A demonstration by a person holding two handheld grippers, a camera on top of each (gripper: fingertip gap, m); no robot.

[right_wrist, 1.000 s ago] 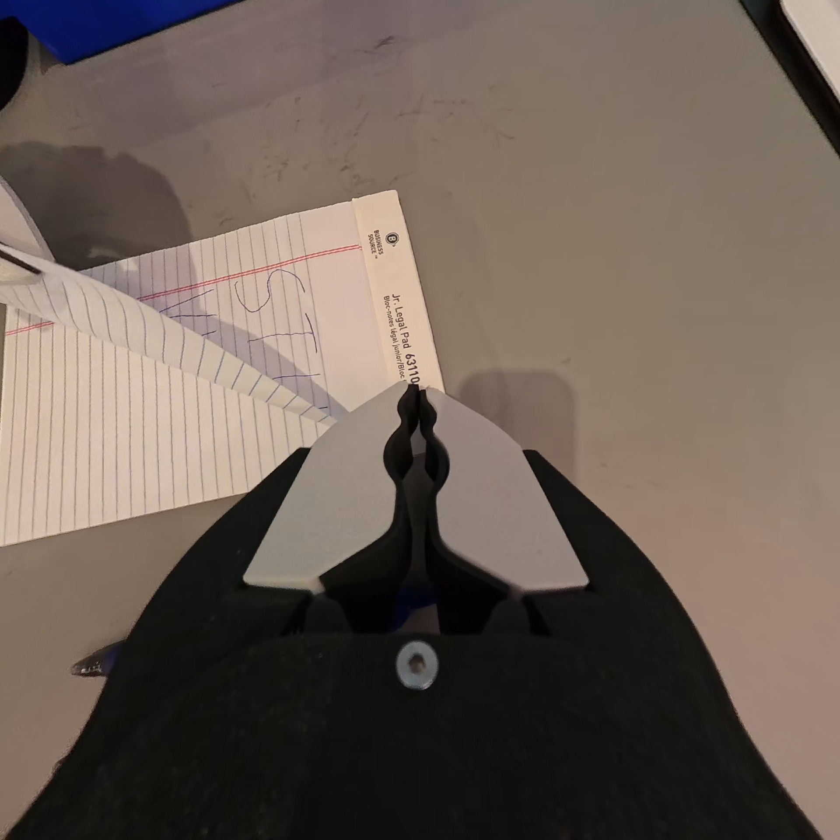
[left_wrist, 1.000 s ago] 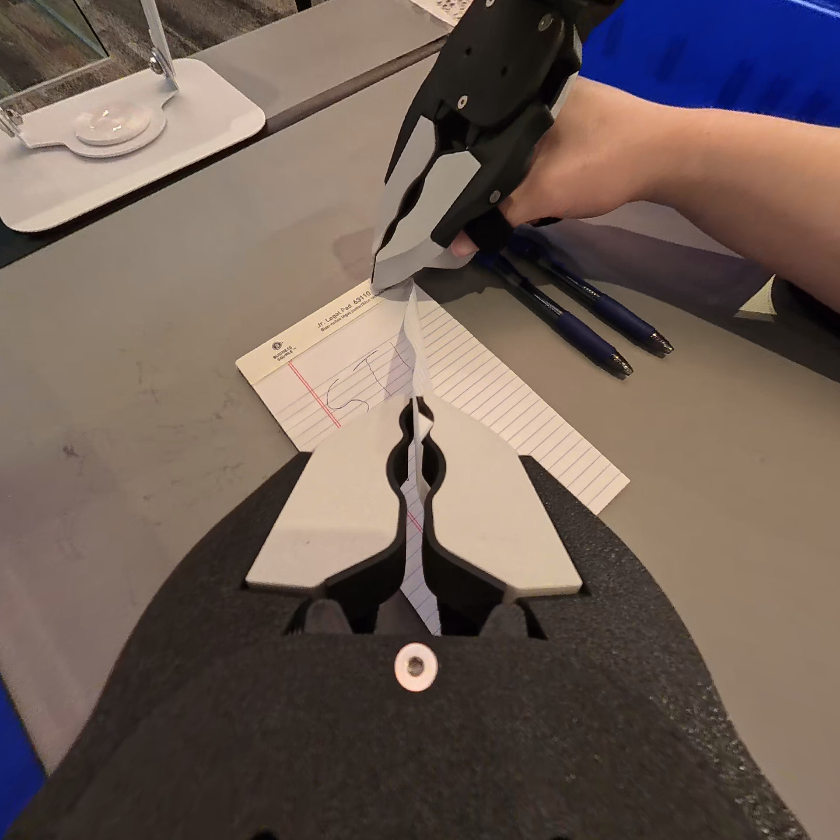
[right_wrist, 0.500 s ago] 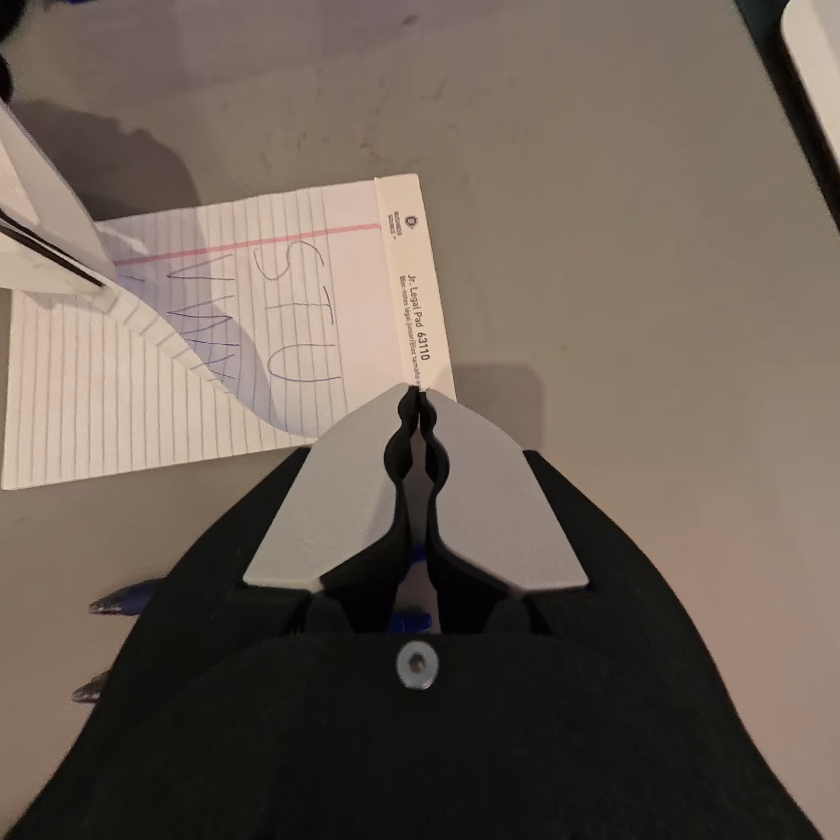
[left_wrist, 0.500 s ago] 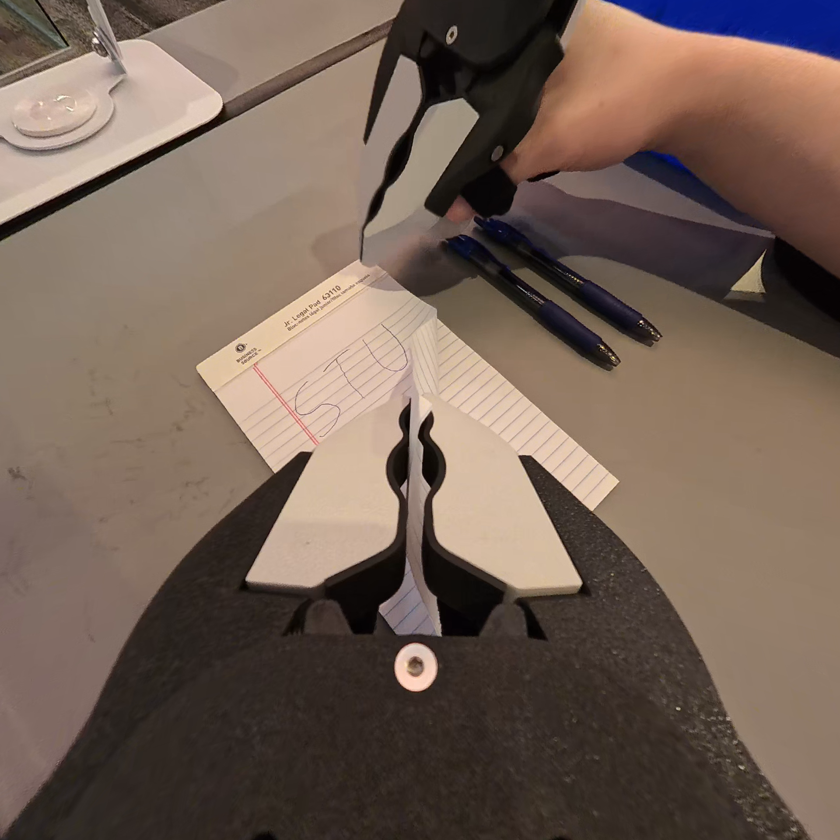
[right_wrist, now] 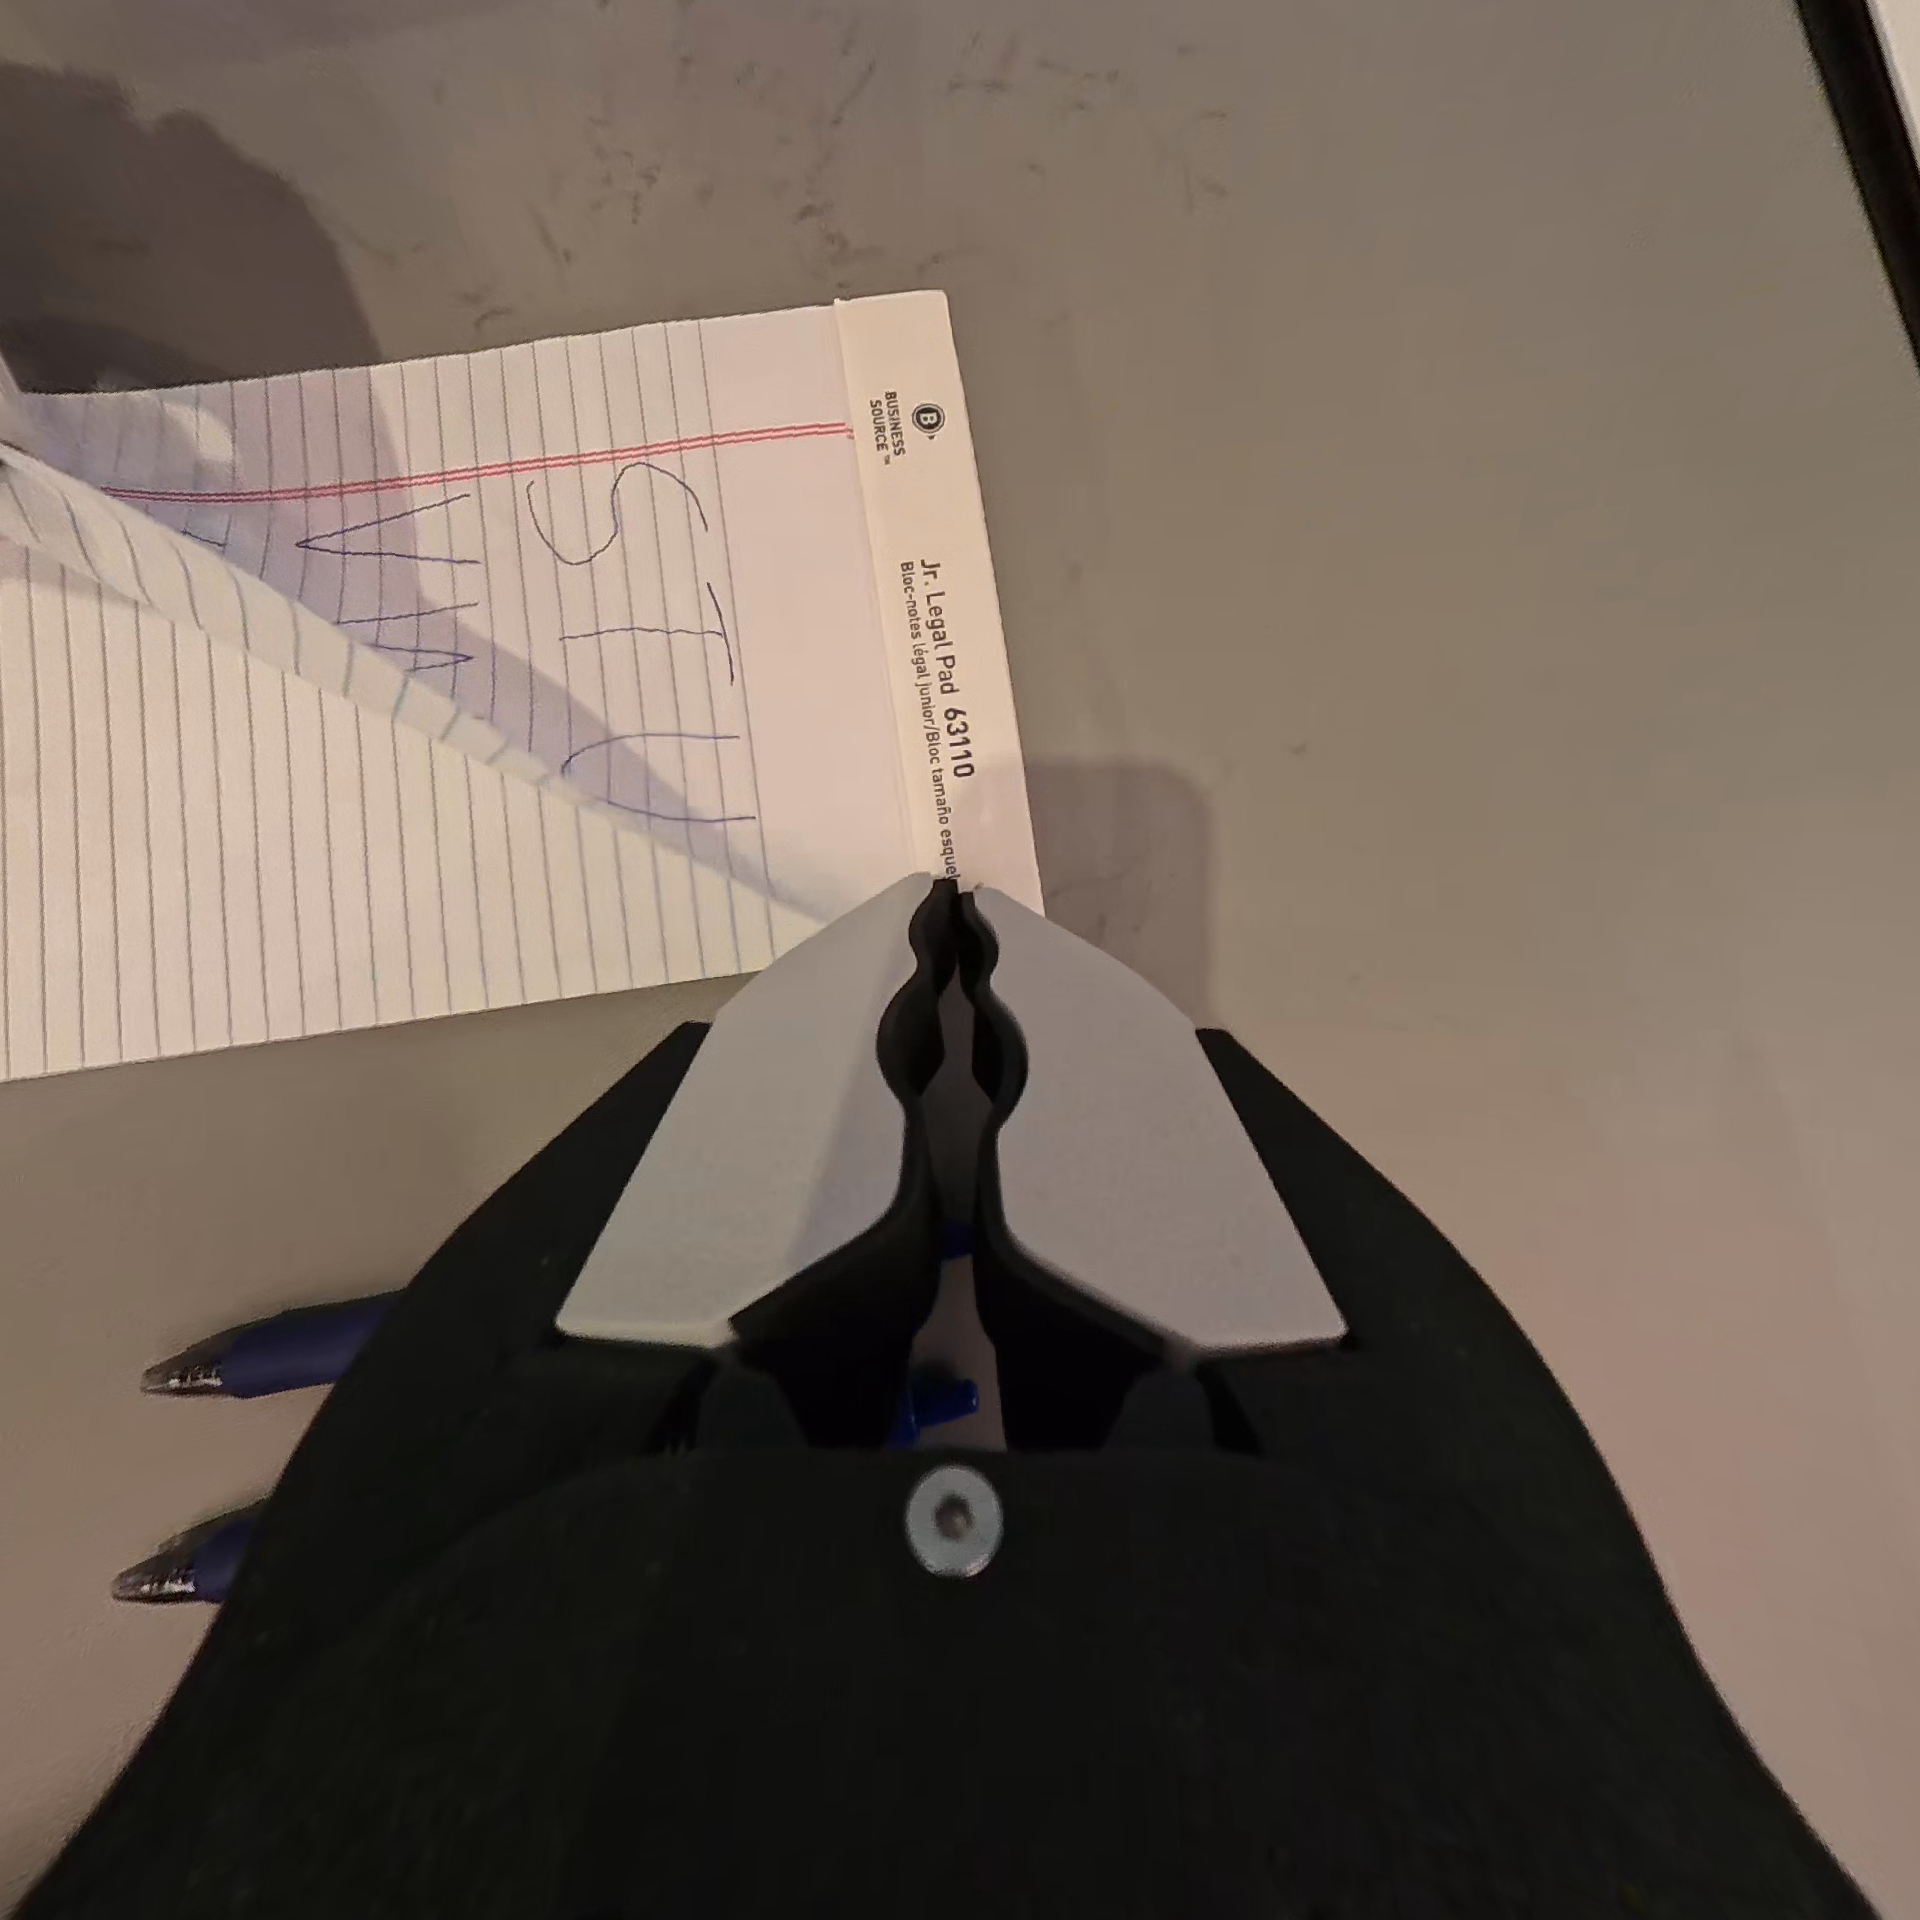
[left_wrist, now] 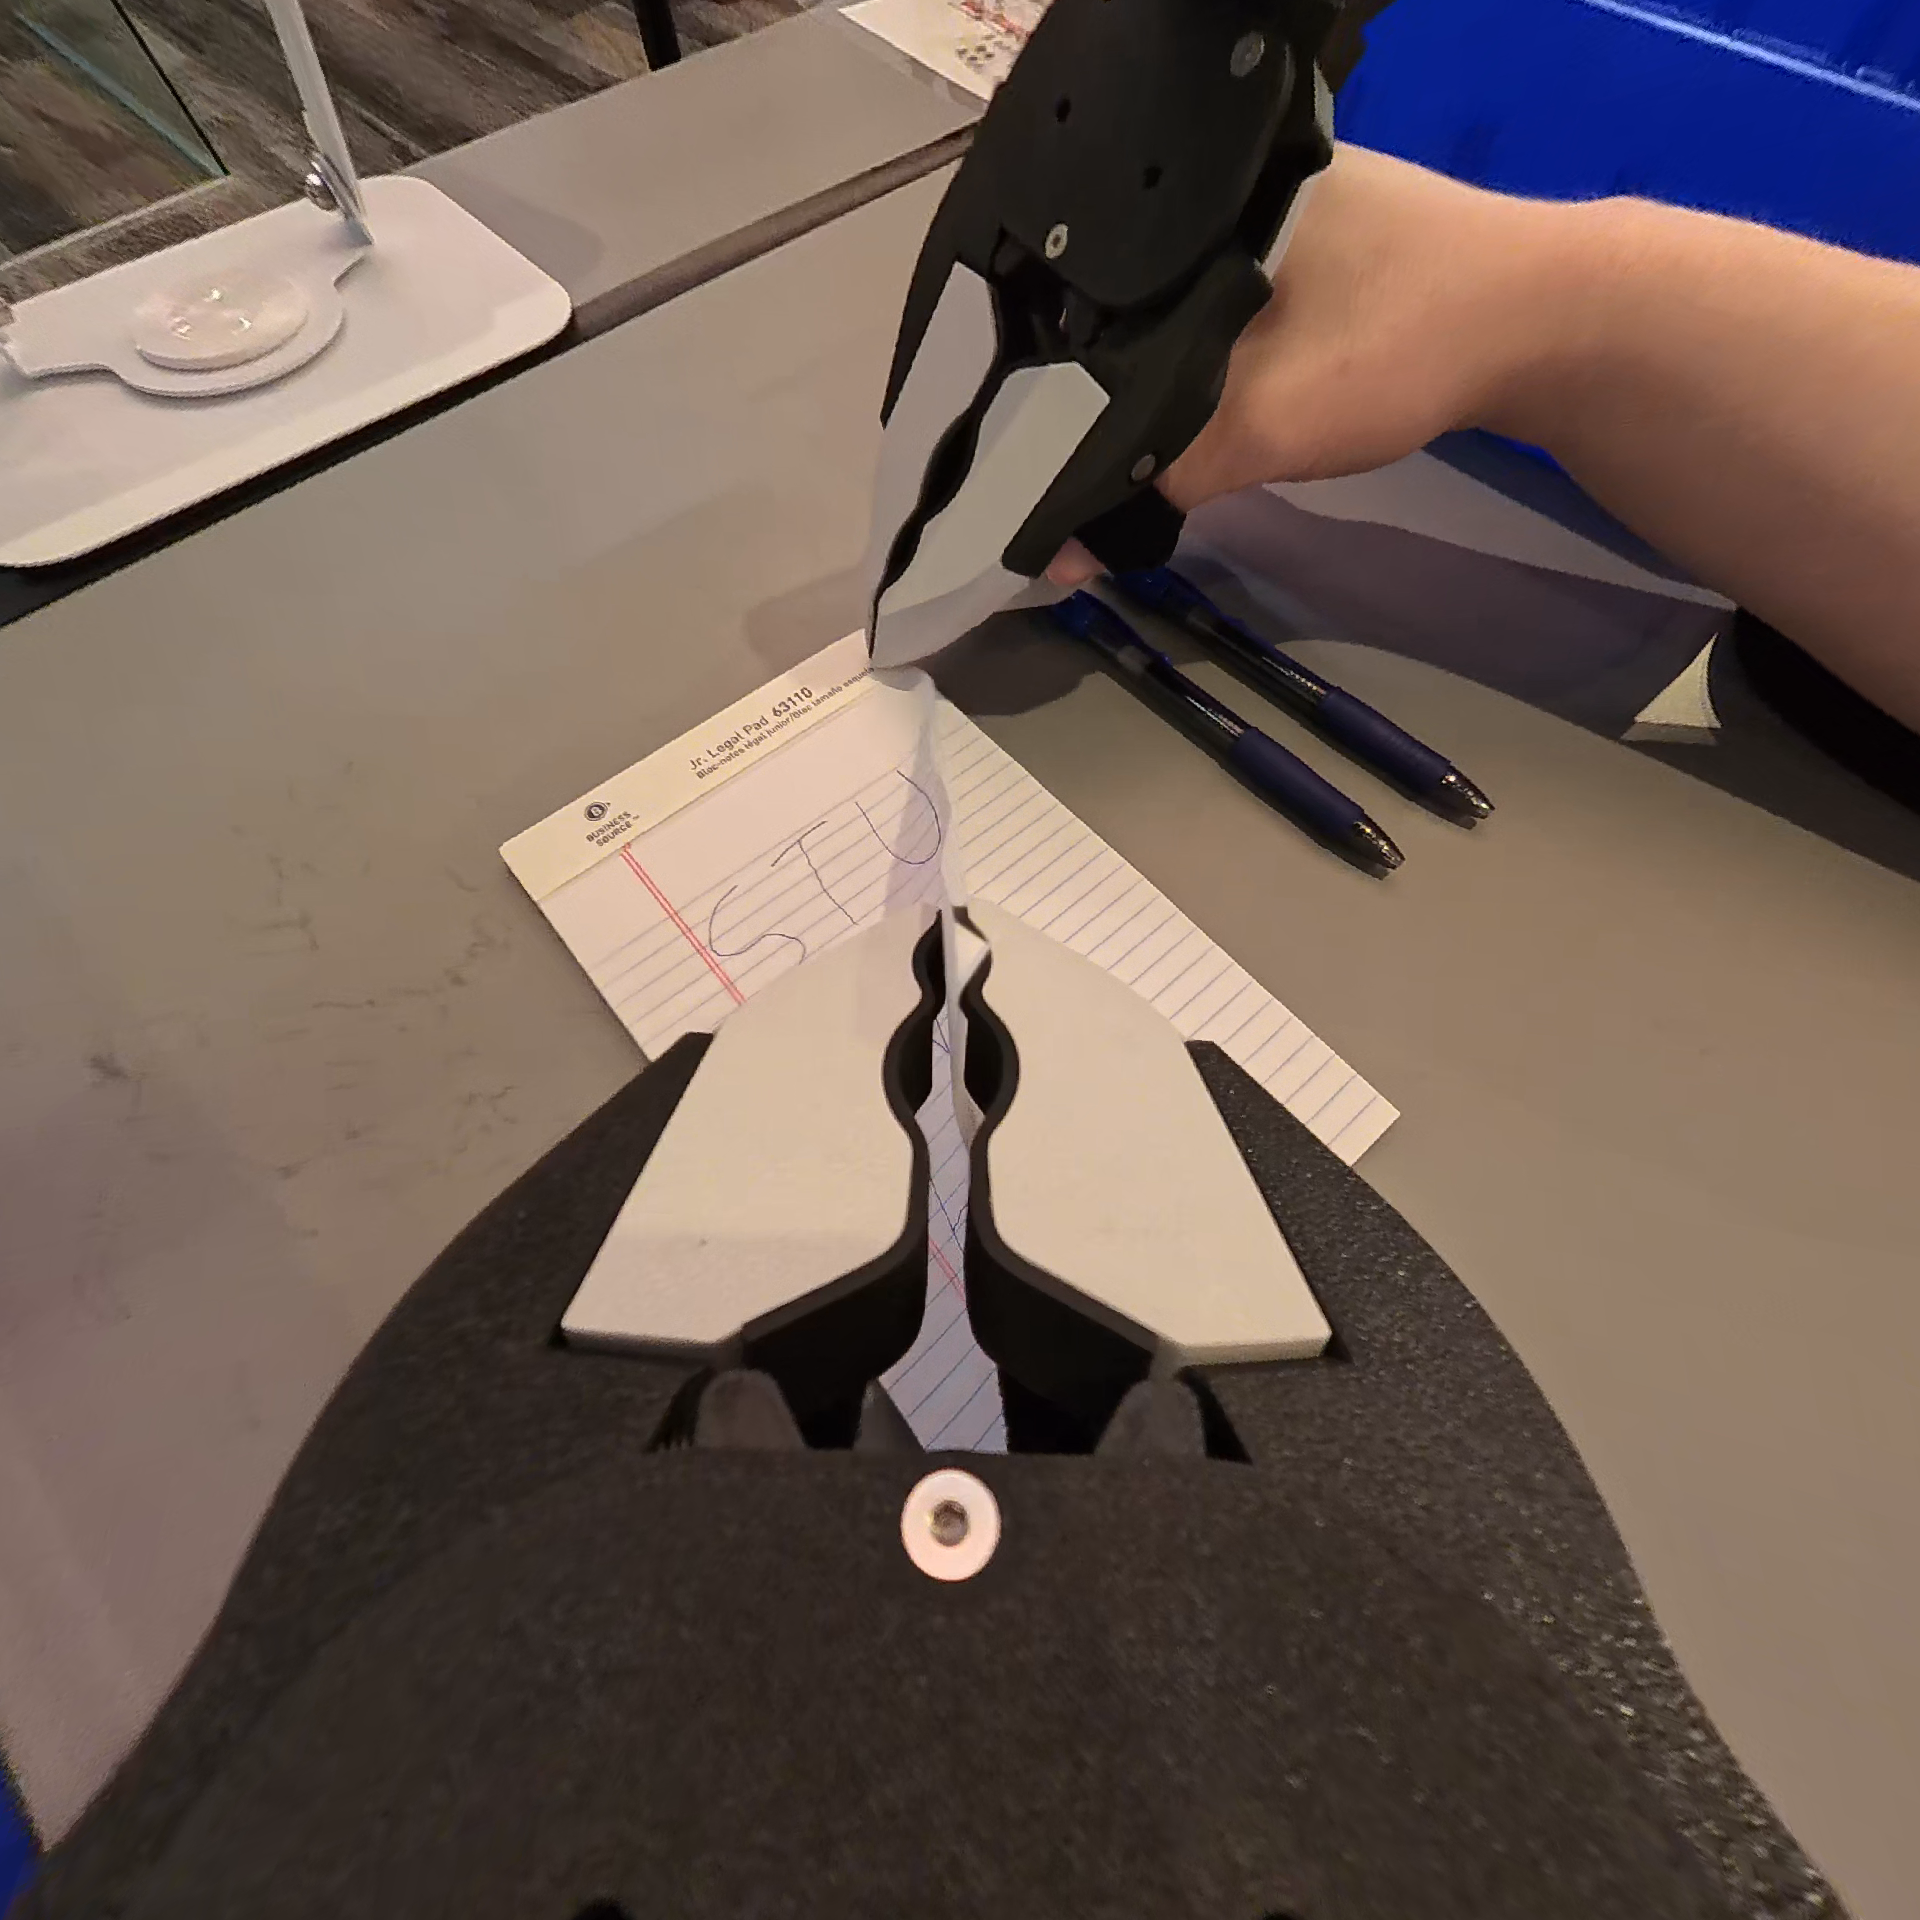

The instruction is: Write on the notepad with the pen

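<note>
A white lined notepad (left_wrist: 727,758) lies flat on the grey table, with blue handwriting on its top page. My left gripper (left_wrist: 951,920) is shut on the top sheet (left_wrist: 935,821), which stands lifted and curled off the pad. My right gripper (left_wrist: 883,649) is shut, and its tips touch the far right corner of the pad's binding strip. In the right wrist view the right gripper (right_wrist: 951,888) meets the notepad (right_wrist: 914,665) at that strip, and the lifted sheet (right_wrist: 260,613) folds across the page. Two blue pens (left_wrist: 1236,748) lie side by side right of the pad.
A person's hand and forearm (left_wrist: 1455,343) hold the right gripper from the right. A white stand base (left_wrist: 260,343) with a metal leg sits at the back left, beyond a dark table seam. The pen tips (right_wrist: 177,1382) show left of the right gripper.
Both grippers stay shut. The lifted sheet's fold has drawn back and uncovers more of the handwriting than one second ago. Both views shifted slightly and came back.
</note>
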